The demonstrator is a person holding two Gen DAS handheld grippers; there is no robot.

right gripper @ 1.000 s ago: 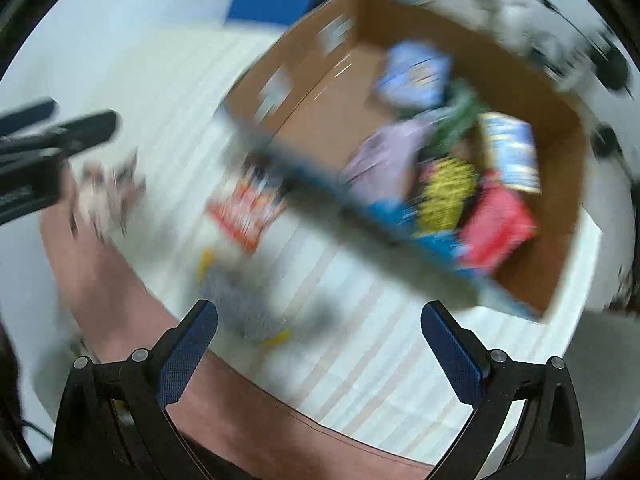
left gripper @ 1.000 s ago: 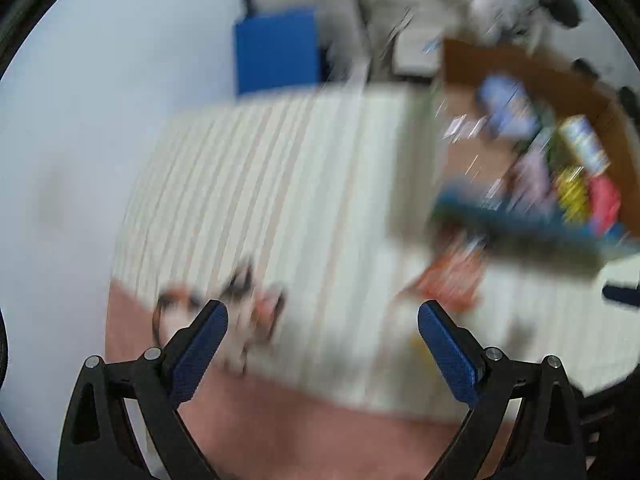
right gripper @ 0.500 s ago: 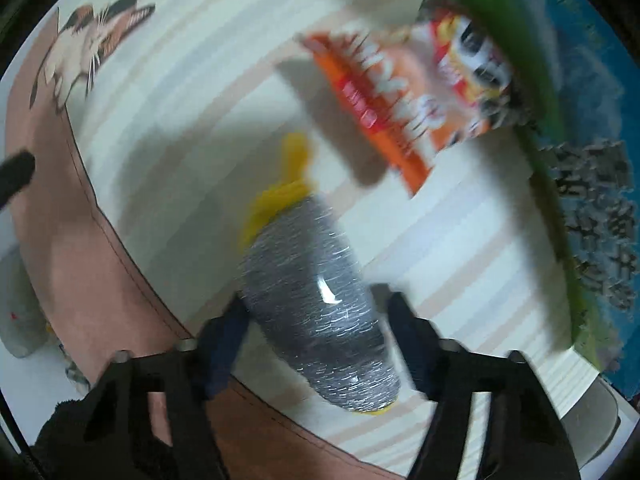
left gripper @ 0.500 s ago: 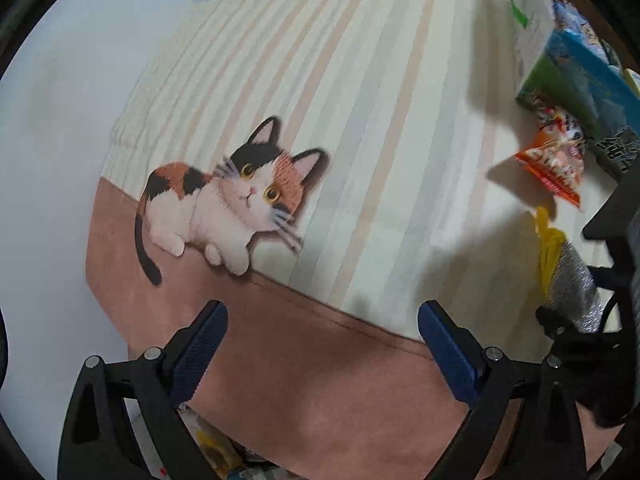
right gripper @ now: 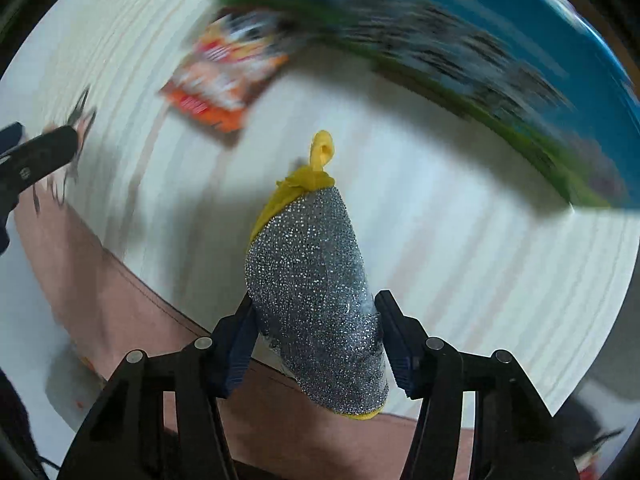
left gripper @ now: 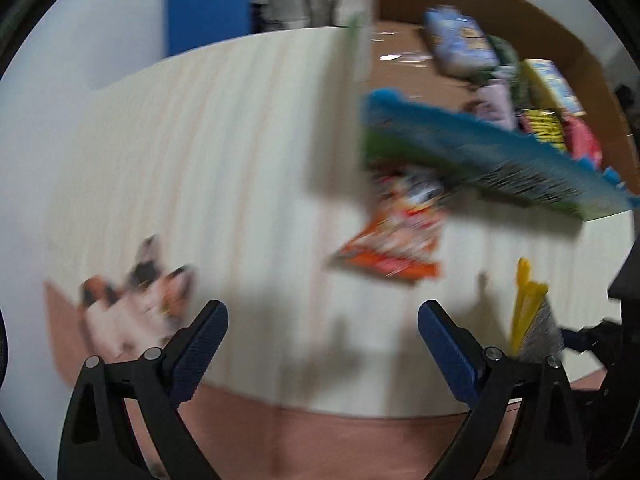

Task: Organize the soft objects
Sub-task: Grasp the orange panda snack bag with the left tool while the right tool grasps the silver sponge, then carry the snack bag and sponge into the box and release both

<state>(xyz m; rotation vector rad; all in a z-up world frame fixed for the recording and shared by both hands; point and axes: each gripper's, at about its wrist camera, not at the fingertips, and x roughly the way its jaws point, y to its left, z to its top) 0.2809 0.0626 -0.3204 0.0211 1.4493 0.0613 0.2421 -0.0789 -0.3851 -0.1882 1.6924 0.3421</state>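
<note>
Right gripper (right gripper: 314, 344) now closing on silver glitter pouch (right gripper: 316, 300), lifted off striped cloth (right gripper: 460, 240); a second ago spread, empty. Left gripper (left gripper: 322, 344) spread, empty. Ready for box (left gripper: 592, 80).

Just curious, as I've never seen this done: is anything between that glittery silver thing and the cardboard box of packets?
The box's blue-green flap juts over the cloth between the silver scrubber, gripped in the right tool, and the cardboard box.
</note>
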